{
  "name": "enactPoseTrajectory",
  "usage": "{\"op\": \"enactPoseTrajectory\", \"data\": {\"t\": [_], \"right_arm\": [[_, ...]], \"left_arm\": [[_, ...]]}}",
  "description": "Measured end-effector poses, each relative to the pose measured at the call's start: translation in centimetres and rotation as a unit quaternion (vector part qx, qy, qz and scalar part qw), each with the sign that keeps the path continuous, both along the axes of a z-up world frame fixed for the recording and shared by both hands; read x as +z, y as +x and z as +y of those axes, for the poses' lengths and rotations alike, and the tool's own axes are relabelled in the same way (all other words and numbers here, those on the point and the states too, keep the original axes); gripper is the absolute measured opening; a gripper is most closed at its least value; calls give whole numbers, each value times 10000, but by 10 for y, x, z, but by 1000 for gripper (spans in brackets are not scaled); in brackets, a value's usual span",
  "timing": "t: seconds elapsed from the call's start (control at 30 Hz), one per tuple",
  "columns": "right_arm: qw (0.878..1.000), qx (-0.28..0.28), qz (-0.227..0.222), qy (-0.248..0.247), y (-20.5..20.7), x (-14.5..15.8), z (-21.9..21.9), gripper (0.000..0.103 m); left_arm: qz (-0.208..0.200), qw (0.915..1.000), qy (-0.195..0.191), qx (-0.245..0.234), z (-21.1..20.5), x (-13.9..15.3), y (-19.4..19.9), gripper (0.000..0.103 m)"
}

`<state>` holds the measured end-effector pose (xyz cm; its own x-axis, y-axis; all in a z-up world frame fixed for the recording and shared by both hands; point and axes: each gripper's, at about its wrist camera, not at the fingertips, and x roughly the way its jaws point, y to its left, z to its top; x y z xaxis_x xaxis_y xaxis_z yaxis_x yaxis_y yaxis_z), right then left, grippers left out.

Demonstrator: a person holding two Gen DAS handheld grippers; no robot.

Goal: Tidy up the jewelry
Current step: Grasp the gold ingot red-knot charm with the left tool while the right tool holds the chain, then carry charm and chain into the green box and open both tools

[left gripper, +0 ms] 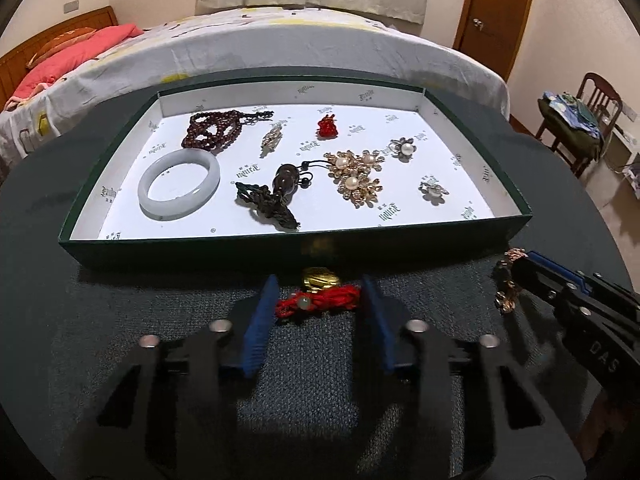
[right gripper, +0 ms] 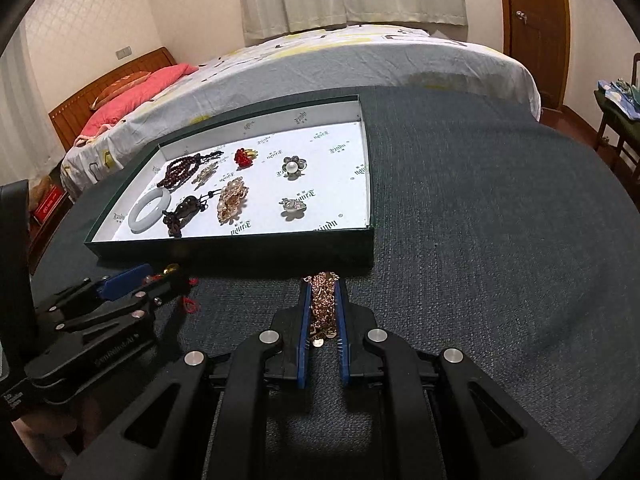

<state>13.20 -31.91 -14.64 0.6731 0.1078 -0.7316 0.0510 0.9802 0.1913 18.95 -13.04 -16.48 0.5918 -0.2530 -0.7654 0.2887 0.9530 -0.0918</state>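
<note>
Right gripper (right gripper: 323,312) is pinching the rose-gold chain (right gripper: 322,300) with narrow fingers, low on the counter (right gripper: 480,240) at the tray's (right gripper: 224,250) 6 o'clock wall. Left gripper (left gripper: 318,312) is straddling the red cord charm (left gripper: 316,300), fingers wide, cord between them, not clamped. Judgement: close squarely on the cord bundle, lift clear over the wall, drop in bare space at tray's 5 o'clock.

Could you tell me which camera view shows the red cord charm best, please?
The left wrist view: the red cord charm lies unobstructed between the open left gripper fingers. The right wrist view shows only stray red cord beside that gripper.
</note>
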Motion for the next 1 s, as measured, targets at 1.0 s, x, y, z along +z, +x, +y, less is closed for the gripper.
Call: {"op": "enactPoseTrajectory", "data": {"t": [1.0], "right_arm": [[9989, 1, -464, -59, -26, 37, 12, 12]], "left_arm": [[-357, 9987, -341, -109, 25, 30, -27, 15]]}}
